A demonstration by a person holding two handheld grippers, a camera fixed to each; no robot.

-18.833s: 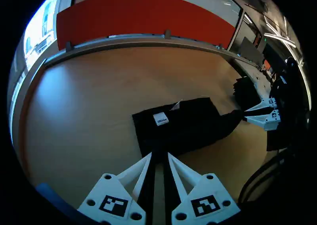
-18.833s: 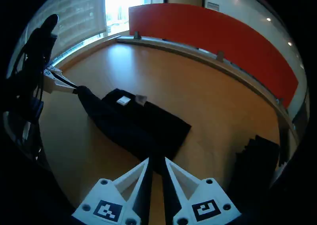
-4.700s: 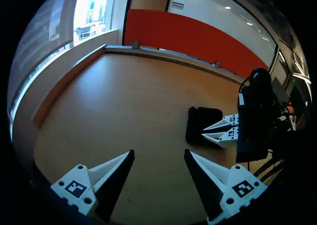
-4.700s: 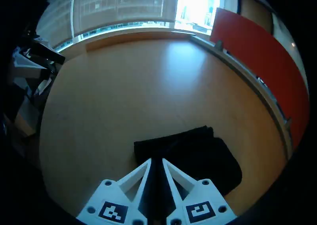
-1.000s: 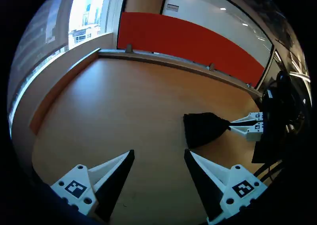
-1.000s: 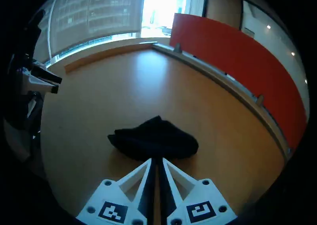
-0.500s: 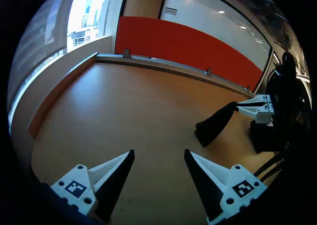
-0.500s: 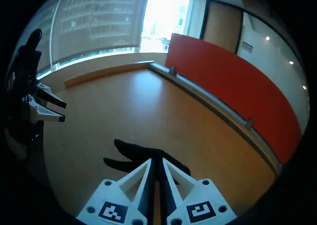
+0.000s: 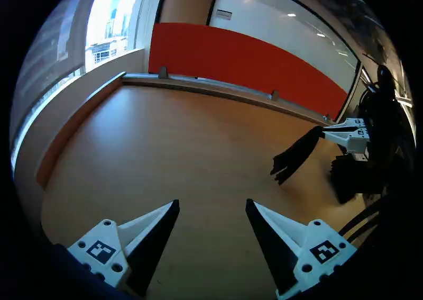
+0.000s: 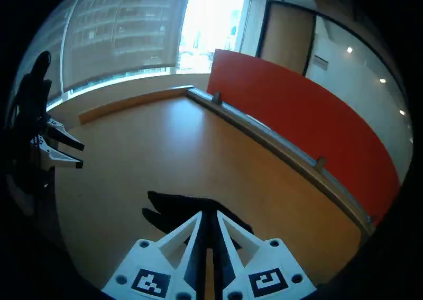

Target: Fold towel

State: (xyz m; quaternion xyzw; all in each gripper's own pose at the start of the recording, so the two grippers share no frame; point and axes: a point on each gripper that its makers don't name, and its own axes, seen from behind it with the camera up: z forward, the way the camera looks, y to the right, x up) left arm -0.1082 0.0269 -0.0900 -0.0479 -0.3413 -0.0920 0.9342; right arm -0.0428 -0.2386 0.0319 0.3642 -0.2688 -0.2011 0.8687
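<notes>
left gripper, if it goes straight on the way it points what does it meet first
Probably the bare wooden table ahead of the left gripper; past that, the red partition. The towel hangs right of that line.

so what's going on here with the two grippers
A person is working with a gripper in each hand over a wooden table. The right gripper is shut on a black towel, which hangs bunched from it above the table. The left gripper is open and holds nothing. A dark pile lies near the hanging towel.
</notes>
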